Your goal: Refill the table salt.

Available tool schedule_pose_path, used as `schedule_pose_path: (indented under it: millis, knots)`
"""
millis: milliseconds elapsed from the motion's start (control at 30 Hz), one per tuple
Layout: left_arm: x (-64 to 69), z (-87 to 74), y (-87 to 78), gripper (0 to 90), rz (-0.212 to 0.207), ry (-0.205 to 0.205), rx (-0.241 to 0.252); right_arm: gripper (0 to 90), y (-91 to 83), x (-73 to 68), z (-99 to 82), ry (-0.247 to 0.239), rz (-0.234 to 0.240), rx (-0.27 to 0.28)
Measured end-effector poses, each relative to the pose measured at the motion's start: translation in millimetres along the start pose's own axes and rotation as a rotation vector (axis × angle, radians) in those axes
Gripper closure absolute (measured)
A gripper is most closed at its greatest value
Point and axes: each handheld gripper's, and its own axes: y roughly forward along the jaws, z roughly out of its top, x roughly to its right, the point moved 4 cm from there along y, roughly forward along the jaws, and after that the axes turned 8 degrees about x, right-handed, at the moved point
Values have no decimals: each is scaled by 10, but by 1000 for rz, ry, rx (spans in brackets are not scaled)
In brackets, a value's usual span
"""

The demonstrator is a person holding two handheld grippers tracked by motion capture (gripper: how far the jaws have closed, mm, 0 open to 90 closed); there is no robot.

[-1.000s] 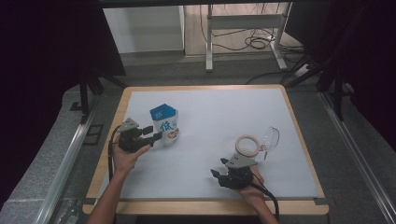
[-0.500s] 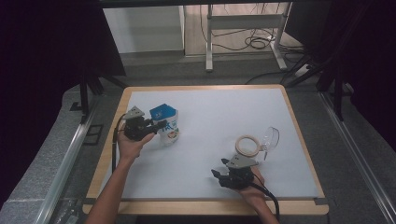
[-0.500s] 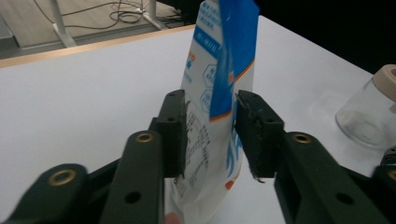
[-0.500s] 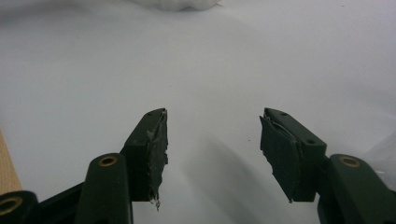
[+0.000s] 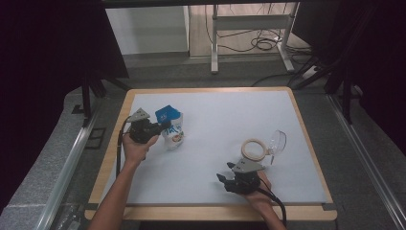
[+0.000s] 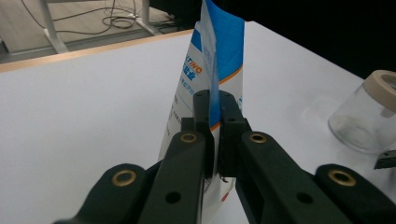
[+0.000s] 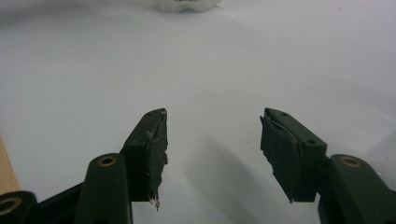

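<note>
A blue and white stand-up pouch [image 5: 172, 125] stands upright at the left of the white table top [image 5: 225, 120]. My left gripper [image 5: 164, 127] comes at it from the left; its jaws have just been closing and now pinch the pouch's thin side seam. In the left gripper view the pads [image 6: 202, 109] press on the seam of the pouch [image 6: 226, 51]. My right gripper [image 5: 221, 182] rests low near the front edge, pointing left. It stands open [image 7: 212, 135] with only bare table between its fingers.
A clear jar [image 5: 276, 142] with a beige lid [image 5: 253, 149] lies on its side just behind the right gripper, also at the right of the left gripper view [image 6: 362, 116]. The table has a wooden rim [image 5: 210, 89]. Dark frames and cables stand beyond it.
The left hand moved up and right to the pouch, and its jaws closed on the pouch's side seam. The right gripper and the jar stayed put.
</note>
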Motion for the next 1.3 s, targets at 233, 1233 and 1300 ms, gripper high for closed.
schedule_pose_path:
  millis: [233,1233,1300]
  knots:
    - [39,14,27,900,7,19,20,418,-13,-5,25,-6,-6,16]
    - [438,311,-102,900,-172,13,14,418,-52,-14,93,-16,-23,54]
    - [490,339,-100,900,-183,16,19,418,-44,-22,99,-21,-22,60]
